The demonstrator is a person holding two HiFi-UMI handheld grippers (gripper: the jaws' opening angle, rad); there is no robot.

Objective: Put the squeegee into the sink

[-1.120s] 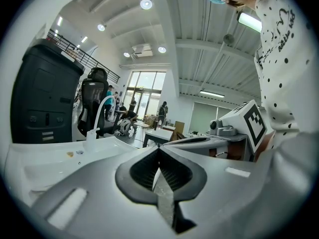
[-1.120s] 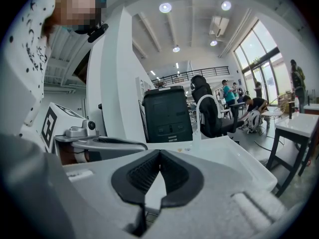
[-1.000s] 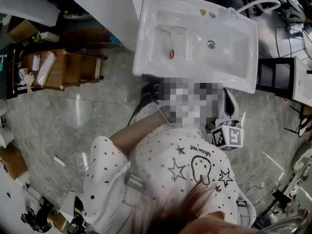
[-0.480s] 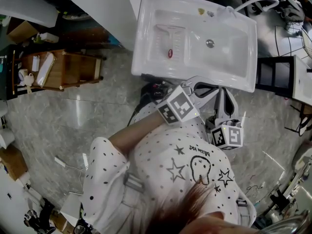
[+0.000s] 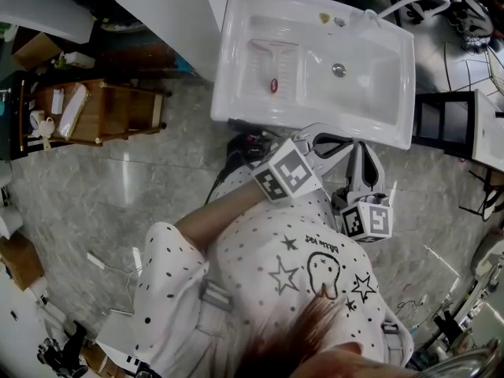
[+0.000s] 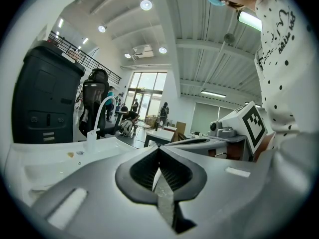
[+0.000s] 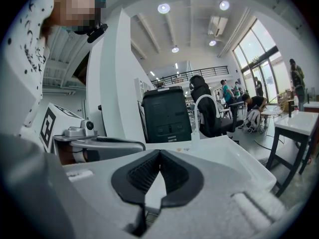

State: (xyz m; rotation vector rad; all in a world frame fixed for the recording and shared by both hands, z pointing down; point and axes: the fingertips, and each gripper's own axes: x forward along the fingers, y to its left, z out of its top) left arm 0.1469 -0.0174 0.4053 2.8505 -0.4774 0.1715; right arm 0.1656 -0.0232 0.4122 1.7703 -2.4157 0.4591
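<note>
A white squeegee (image 5: 277, 60) with a red mark at its handle end lies in the left part of the white sink (image 5: 394, 109), at the top of the head view. Both grippers hang side by side in front of the sink's near rim, close to the person's chest. The left gripper (image 5: 340, 142) is shut with nothing in it, and its closed jaws show in its own view (image 6: 159, 152). The right gripper (image 5: 358, 154) is also shut and empty, its jaws meeting in its own view (image 7: 159, 154). Neither gripper touches the squeegee.
The sink has a drain (image 5: 339, 70) and a white faucet (image 5: 409, 6) at its far right corner. A white pillar (image 5: 181, 14) stands left of it, a wooden shelf unit (image 5: 102, 113) further left, and a black frame (image 5: 445, 124) to the right. The floor is grey marble.
</note>
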